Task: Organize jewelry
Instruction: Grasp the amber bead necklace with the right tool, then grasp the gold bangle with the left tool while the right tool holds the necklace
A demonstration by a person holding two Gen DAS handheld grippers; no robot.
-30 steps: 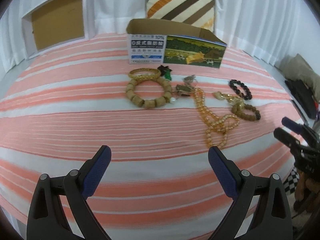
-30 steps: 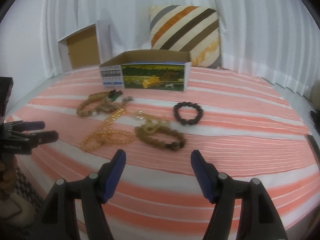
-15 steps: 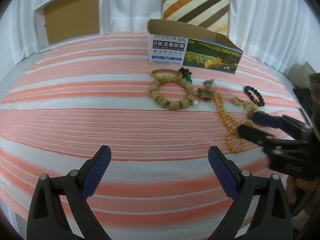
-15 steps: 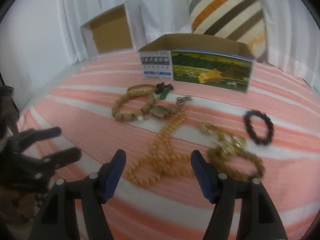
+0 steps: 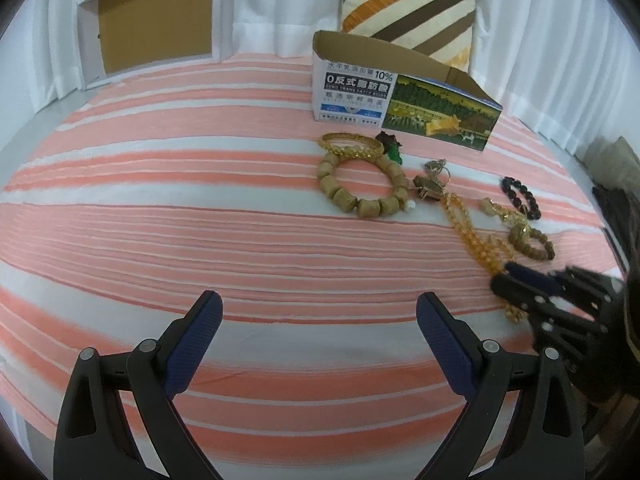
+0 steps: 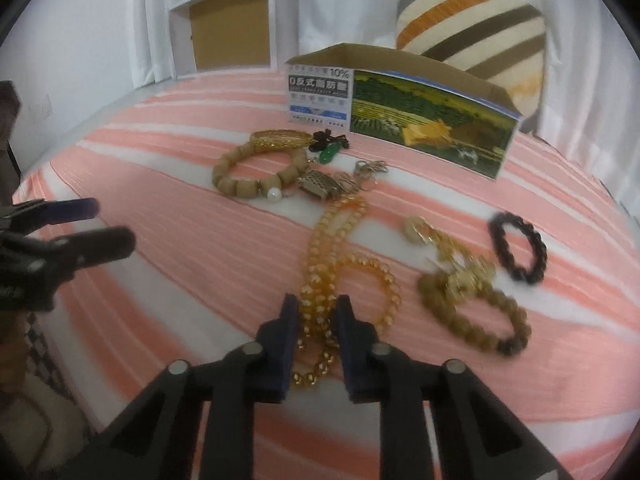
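Jewelry lies on a pink-and-white striped bed cover. My right gripper has its jaws closing around the near end of an amber bead necklace, with beads filling the gap between the pads. The left wrist view shows this gripper at the necklace. My left gripper stands open over bare cover, nothing in it, and appears at the left. A wooden bead bracelet, a gold bangle and a black bead bracelet lie before an open cardboard box.
A brown bead bracelet and a gold chain lie right of the necklace. A green pendant and a metal clasp piece sit near the box. A striped pillow and a cardboard-backed frame stand behind.
My right gripper has come forward and down to the amber necklace and its jaws have narrowed from wide apart to around the beads. The left gripper drifted slightly and stays open.
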